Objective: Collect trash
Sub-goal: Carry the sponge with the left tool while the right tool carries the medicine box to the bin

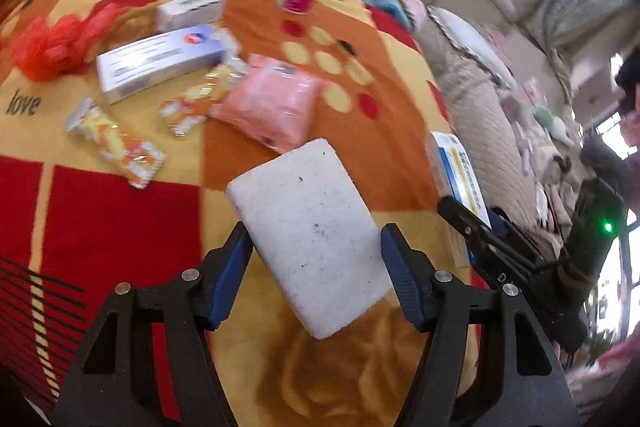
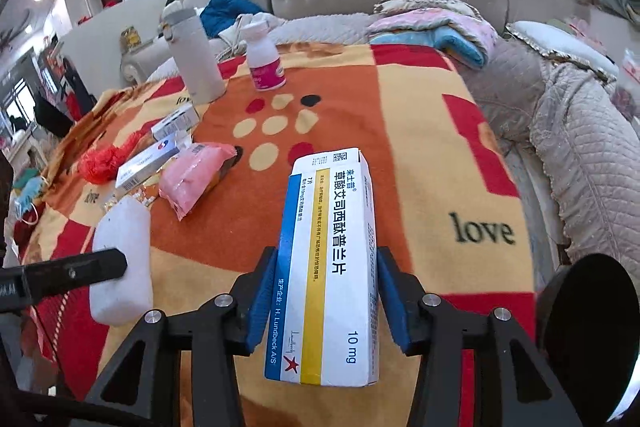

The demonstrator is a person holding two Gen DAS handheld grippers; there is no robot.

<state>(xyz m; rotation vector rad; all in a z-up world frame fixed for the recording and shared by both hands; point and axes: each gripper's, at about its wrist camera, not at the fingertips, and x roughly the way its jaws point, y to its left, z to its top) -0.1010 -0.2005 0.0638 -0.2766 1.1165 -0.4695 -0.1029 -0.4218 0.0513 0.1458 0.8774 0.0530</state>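
Gripping: left fingers (image 1: 316,247) clamp foam block (image 1: 308,235); right fingers (image 2: 326,287) clamp medicine box (image 2: 332,267), bottom hidden

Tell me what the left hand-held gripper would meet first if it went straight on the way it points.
Probably the pink packet. The left hand-held gripper holds a white foam block that points up the blanket toward it. Depth is unclear under the fisheye, so the block may meet bare blanket first.

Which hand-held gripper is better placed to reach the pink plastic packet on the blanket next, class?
Left. In its view the pink plastic packet lies just beyond the white foam block in the left hand-held gripper. But it and the right hand-held gripper, gripping the white and blue medicine box, are full.
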